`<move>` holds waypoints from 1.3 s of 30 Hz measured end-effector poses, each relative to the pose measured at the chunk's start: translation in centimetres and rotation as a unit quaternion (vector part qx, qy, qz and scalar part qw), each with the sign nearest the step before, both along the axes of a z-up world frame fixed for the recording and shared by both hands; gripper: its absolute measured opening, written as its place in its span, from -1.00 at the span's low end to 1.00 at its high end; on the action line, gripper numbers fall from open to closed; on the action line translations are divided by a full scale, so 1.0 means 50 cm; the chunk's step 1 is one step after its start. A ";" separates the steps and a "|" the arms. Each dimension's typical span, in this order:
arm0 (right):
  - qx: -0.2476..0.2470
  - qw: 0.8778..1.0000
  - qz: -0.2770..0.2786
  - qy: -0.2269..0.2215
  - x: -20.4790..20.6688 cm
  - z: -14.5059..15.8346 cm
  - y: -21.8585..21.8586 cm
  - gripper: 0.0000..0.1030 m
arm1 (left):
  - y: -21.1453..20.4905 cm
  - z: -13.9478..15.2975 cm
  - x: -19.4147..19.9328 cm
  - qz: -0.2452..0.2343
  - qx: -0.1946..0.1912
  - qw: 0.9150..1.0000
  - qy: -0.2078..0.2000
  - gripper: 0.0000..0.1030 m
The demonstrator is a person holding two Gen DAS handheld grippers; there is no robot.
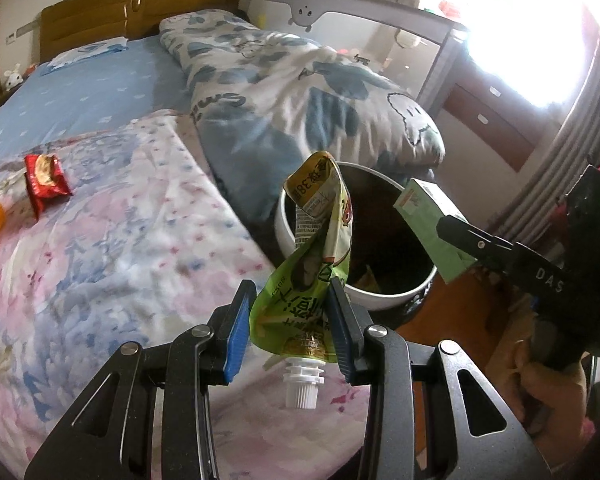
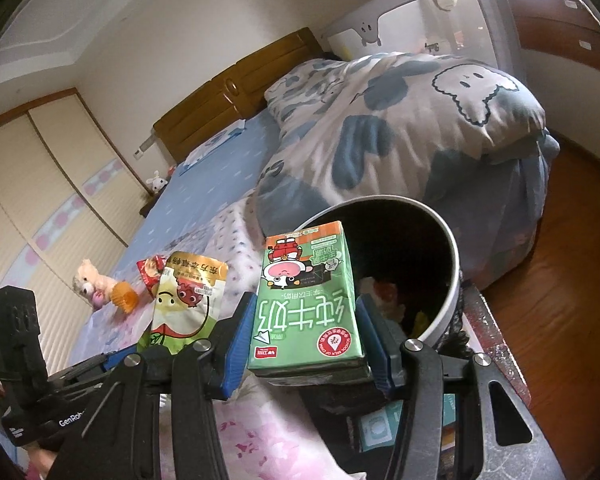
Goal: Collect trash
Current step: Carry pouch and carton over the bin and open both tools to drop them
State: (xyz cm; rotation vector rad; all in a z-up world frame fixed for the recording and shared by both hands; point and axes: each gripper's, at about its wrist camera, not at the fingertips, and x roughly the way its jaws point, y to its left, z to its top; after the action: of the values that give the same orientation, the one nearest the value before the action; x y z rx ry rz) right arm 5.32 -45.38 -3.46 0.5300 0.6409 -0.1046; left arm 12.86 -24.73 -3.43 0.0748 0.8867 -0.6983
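My left gripper (image 1: pixel 288 328) is shut on a crumpled green spout pouch (image 1: pixel 320 248), its white cap pointing toward me. The pouch hangs in front of the near rim of a white bin (image 1: pixel 384 296) with a dark inside and some trash at its bottom. My right gripper (image 2: pixel 306 340) is shut on a green milk carton (image 2: pixel 306 304), held just before the bin (image 2: pixel 454 280). In the left wrist view the carton (image 1: pixel 424 224) hovers over the bin's right side. The right wrist view catches the pouch (image 2: pixel 184 304) at the left. A red snack wrapper (image 1: pixel 44 180) lies on the bed.
The bin stands on the wooden floor (image 2: pixel 560 300) beside the bed's floral cover (image 1: pixel 120 260). A folded blue-and-white quilt (image 1: pixel 300 96) lies behind the bin. An orange cup (image 2: pixel 125 298) and a plush toy (image 2: pixel 90 282) sit on the bed. A hand (image 1: pixel 556 392) holds the right gripper.
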 end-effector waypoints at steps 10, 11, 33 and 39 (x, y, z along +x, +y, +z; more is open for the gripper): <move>-0.001 1.000 -0.010 0.005 0.012 -0.007 -0.031 -0.01 | -0.056 -0.007 0.013 -0.010 0.008 1.000 0.006 -0.33; -0.001 1.000 -0.010 0.005 0.014 -0.008 -0.034 -0.01 | -0.063 -0.009 0.017 -0.010 0.010 1.000 0.007 -0.33; 0.002 1.000 -0.012 0.027 0.061 -0.038 -0.074 -0.01 | -0.132 -0.026 0.061 -0.025 0.026 0.999 0.017 -0.32; 0.000 0.999 -0.013 0.034 0.072 -0.045 -0.081 -0.01 | -0.138 -0.026 0.064 -0.027 0.027 0.999 0.018 -0.31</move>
State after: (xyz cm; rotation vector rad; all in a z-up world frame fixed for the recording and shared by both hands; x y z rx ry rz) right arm 8.91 -49.45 -5.72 0.5363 0.6999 -0.1484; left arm 16.08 -31.61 -4.72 0.1348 0.9418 -0.7285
